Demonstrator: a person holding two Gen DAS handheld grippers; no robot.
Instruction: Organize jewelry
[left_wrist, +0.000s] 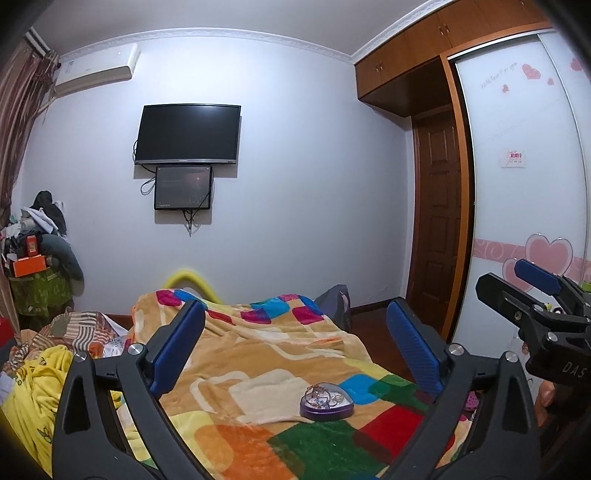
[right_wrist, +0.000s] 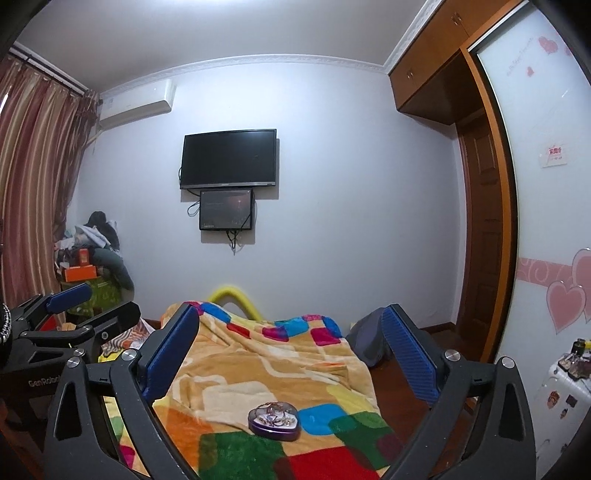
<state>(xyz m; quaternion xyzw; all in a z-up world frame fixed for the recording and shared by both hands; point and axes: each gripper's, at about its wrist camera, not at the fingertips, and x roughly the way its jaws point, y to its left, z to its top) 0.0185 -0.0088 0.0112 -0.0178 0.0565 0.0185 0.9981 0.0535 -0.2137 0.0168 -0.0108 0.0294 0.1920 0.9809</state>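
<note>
A purple heart-shaped tin (left_wrist: 326, 403) lies open on the colourful blanket (left_wrist: 258, 354) of the bed, with several pieces of jewelry (left_wrist: 322, 396) inside. It also shows in the right wrist view (right_wrist: 274, 421) with its jewelry (right_wrist: 275, 413). My left gripper (left_wrist: 295, 343) is open and empty, held above and short of the tin. My right gripper (right_wrist: 291, 350) is open and empty too, at a similar height. The right gripper also shows in the left wrist view (left_wrist: 517, 295), and the left gripper in the right wrist view (right_wrist: 96, 302).
The bed (right_wrist: 266, 369) runs toward the far wall with a TV (left_wrist: 188, 134) and a small screen (left_wrist: 183, 188). Yellow bedding (left_wrist: 33, 398) lies left. A wardrobe (left_wrist: 524, 184) and door (left_wrist: 436, 229) stand right. A white suitcase (right_wrist: 561, 402) stands at the right.
</note>
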